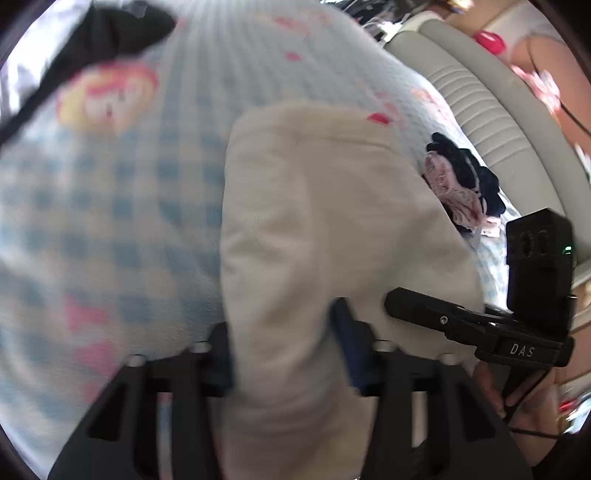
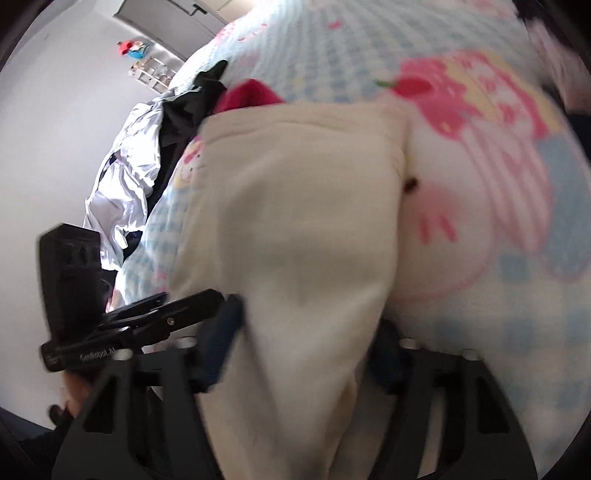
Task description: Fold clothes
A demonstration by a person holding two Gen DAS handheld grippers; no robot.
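A cream garment [image 1: 314, 206] lies on a bed sheet [image 1: 129, 206] checked in blue and white with cartoon prints. My left gripper [image 1: 288, 354] is shut on the garment's near edge, the cloth filling the gap between its pads. In the right wrist view the same cream garment [image 2: 295, 192] runs between the pads of my right gripper [image 2: 306, 343], which is shut on it too. The two grippers stand side by side: the right gripper's finger [image 1: 443, 317] shows at the left view's lower right. Both views are blurred.
A small heap of dark and pink clothes [image 1: 461, 184] lies by a grey padded bed edge [image 1: 480, 110]. A black garment [image 1: 110, 33] sits at the far left. White and black clothes [image 2: 140, 166] and a red garment [image 2: 251, 96] lie on the sheet's [image 2: 498, 277] other side.
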